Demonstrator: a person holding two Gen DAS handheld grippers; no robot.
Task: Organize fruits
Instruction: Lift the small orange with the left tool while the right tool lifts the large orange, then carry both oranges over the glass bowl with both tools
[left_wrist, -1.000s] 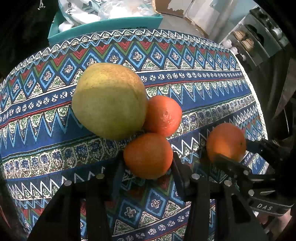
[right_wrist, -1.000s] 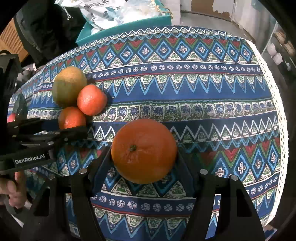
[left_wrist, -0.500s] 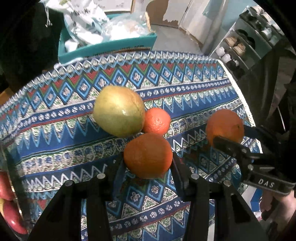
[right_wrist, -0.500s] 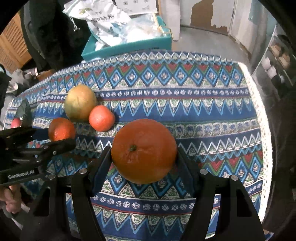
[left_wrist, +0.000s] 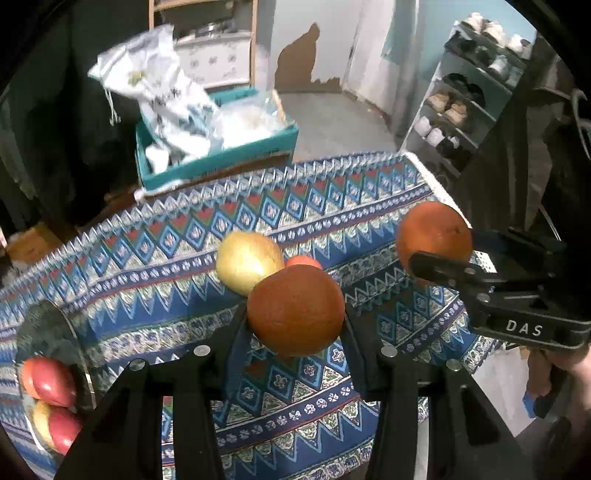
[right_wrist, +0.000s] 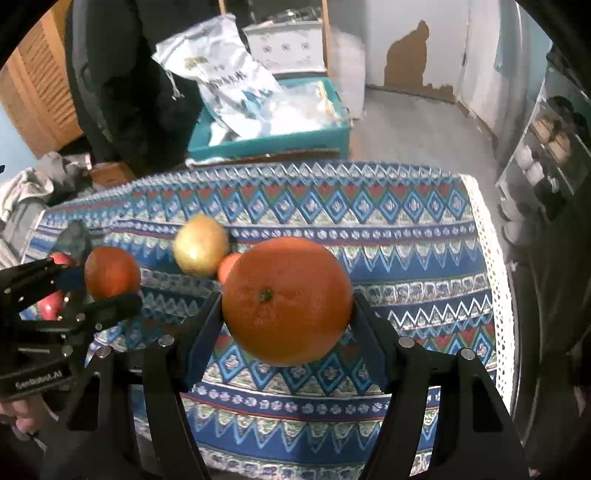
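Observation:
My left gripper (left_wrist: 295, 314) is shut on an orange (left_wrist: 295, 309) and holds it well above the patterned tablecloth (left_wrist: 166, 258). My right gripper (right_wrist: 288, 306) is shut on a larger orange (right_wrist: 287, 300), also lifted; it shows in the left wrist view (left_wrist: 435, 233) too. The left gripper with its orange (right_wrist: 112, 272) shows at the left of the right wrist view. A yellow-green pomelo (left_wrist: 248, 261) and a small tangerine (left_wrist: 303, 261) lie together on the cloth. A glass bowl (left_wrist: 55, 354) at the left holds red apples (left_wrist: 50, 380).
A teal box (left_wrist: 221, 162) with plastic bags stands behind the table. A shoe rack (left_wrist: 465, 99) is at the right, past the table's lace edge (right_wrist: 491, 258). A dark garment hangs at the back left.
Both grippers have risen and drawn back from the table with their oranges. The pomelo and tangerine stay on the cloth and look smaller. The bowl of apples has come into view.

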